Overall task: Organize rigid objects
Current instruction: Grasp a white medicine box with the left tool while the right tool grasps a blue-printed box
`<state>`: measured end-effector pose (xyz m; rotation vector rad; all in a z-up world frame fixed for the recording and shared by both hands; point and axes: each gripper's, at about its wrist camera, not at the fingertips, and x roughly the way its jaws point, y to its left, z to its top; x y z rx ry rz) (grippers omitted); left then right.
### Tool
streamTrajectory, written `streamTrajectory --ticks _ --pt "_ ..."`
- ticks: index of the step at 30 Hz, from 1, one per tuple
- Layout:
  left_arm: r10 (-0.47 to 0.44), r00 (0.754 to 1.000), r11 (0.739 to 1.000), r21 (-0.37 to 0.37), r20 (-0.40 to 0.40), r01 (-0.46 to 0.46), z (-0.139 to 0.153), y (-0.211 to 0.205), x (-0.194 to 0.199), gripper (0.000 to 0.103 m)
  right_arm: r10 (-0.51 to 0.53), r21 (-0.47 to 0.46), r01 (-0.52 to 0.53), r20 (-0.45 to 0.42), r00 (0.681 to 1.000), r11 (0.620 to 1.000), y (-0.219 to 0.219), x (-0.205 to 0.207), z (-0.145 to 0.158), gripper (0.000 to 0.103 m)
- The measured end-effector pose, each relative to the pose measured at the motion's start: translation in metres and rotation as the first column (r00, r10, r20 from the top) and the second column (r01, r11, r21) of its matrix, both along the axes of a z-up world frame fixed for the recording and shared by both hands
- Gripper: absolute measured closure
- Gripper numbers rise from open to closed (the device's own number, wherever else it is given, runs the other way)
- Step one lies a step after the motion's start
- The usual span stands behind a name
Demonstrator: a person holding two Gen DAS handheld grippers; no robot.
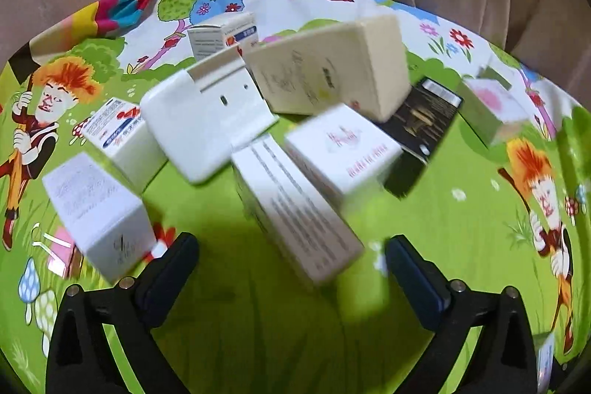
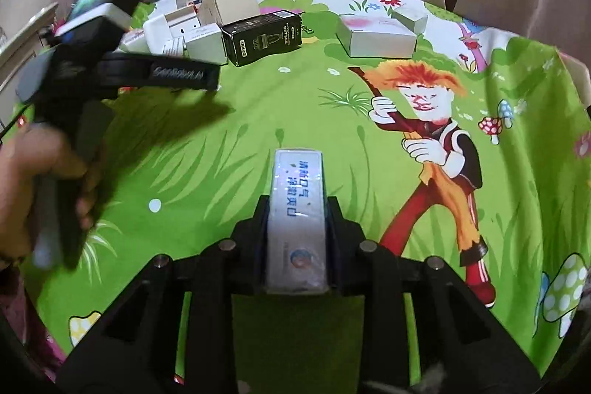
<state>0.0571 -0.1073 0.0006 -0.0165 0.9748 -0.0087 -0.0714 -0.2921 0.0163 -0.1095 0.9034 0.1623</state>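
From the left wrist camera, the left tool (image 1: 291,268) stands released, its two fingers spread wide at 7 and 5 o'clock above the cartoon-printed cloth (image 1: 461,216). Between and just beyond them lies a long white box with lines of print (image 1: 295,209), not touched by either finger. At 12 o'clock a cream box (image 1: 332,69) is tilted against a white rounded case (image 1: 203,120); a white box with pink lettering (image 1: 343,154) sits just beside the long one, a black box (image 1: 421,120) at 2 o'clock, and a blurred white box (image 1: 96,209) at 9 o'clock. From the right wrist camera, the right tool (image 2: 295,228) is clenched on a narrow pale box with blue characters (image 2: 297,209), held lengthwise above the cloth (image 2: 221,143). At 10 o'clock the left tool (image 2: 184,74) reaches toward the cluster of boxes, the black box (image 2: 262,37) at 11 o'clock, and a white box with a pink mark (image 2: 376,34) at 1 o'clock, well apart from the held one.
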Motion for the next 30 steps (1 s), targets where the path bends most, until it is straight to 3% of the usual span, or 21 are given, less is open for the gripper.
streamTrajectory --ticks 1,2,3,4,7,10,13,15,16,17,18,21,24,25,27,30 --pt "-0.016 1.0 1.0 -0.005 0.011 0.016 0.001 0.002 -0.004 0.008 -0.001 0.016 0.001 -0.002 1.0 1.0 -0.003 0.0 0.0 0.07" --pt "-0.041 0.998 0.999 -0.004 0.039 0.041 0.003 0.004 -0.009 0.043 -0.001 0.019 0.002 -0.003 1.0 1.0 -0.002 0.001 -0.001 0.07" --pt "-0.092 0.993 0.996 0.002 0.077 0.092 0.007 0.007 -0.02 0.069 -0.002 0.018 0.002 -0.003 1.0 1.0 -0.001 0.0 -0.001 0.07" --pt "-0.114 0.99 0.993 0.005 0.08 0.114 0.008 0.009 -0.026 0.074 -0.002 0.014 0.002 -0.002 1.0 1.0 -0.001 0.001 0.0 0.07" --pt "-0.165 0.982 0.984 -0.058 0.091 0.17 0.009 0.029 -0.057 0.077 -0.003 0.009 0.003 -0.001 1.0 1.0 0.0 0.0 0.0 0.07" --pt "-0.206 0.974 0.974 -0.073 0.097 0.213 0.01 0.041 -0.09 0.076 -0.004 0.008 0.004 -0.001 1.0 1.0 0.0 -0.001 0.0 0.07" --pt "-0.22 0.971 0.97 -0.08 0.095 0.228 0.011 0.041 -0.094 0.072 -0.005 0.004 0.005 -0.001 1.0 1.0 0.001 -0.002 0.0 0.07" --pt "-0.21 0.974 0.975 -0.054 0.086 0.215 0.011 0.036 -0.082 0.049 -0.005 0.004 0.005 -0.001 1.0 1.0 0.001 -0.002 0.0 0.07" --pt "-0.197 0.977 0.979 -0.038 0.077 0.2 0.01 0.034 -0.074 0.026 -0.005 0.004 0.005 -0.001 1.0 1.0 0.001 -0.002 0.0 0.07" --pt "-0.193 0.979 0.98 -0.031 0.065 0.195 0.009 0.03 -0.067 0.016 -0.005 0.004 0.005 -0.001 1.0 1.0 0.001 -0.002 0.001 0.07" --pt "-0.199 0.979 0.979 -0.034 0.049 0.2 0.007 0.028 -0.058 0.016 -0.005 0.005 0.005 -0.001 1.0 1.0 0.001 -0.002 0.0 0.07" --pt "-0.222 0.974 0.975 0.005 0.044 0.222 0.006 0.019 -0.048 0.019 -0.005 0.008 0.005 -0.002 1.0 1.0 0.0 -0.001 0.001 0.069" --pt "-0.278 0.958 0.961 0.017 0.076 0.277 0.008 0.012 -0.057 0.054 -0.004 0.011 0.004 -0.003 1.0 1.0 -0.001 -0.001 0.0 0.068" --pt "-0.297 0.951 0.955 0.032 0.087 0.295 0.009 0.009 -0.06 0.075 -0.003 0.01 0.003 -0.003 1.0 1.0 -0.001 0.0 0.0 0.068" --pt "-0.309 0.946 0.949 0.094 0.097 0.3 0.01 -0.001 -0.07 0.077 -0.003 -0.003 0.003 0.0 1.0 1.0 0.002 0.0 0.0 0.068" --pt "-0.327 0.94 0.943 0.097 0.101 0.318 0.011 -0.005 -0.08 0.077 0.0 -0.019 0.0 0.005 1.0 1.0 0.004 -0.001 0.0 0.071"
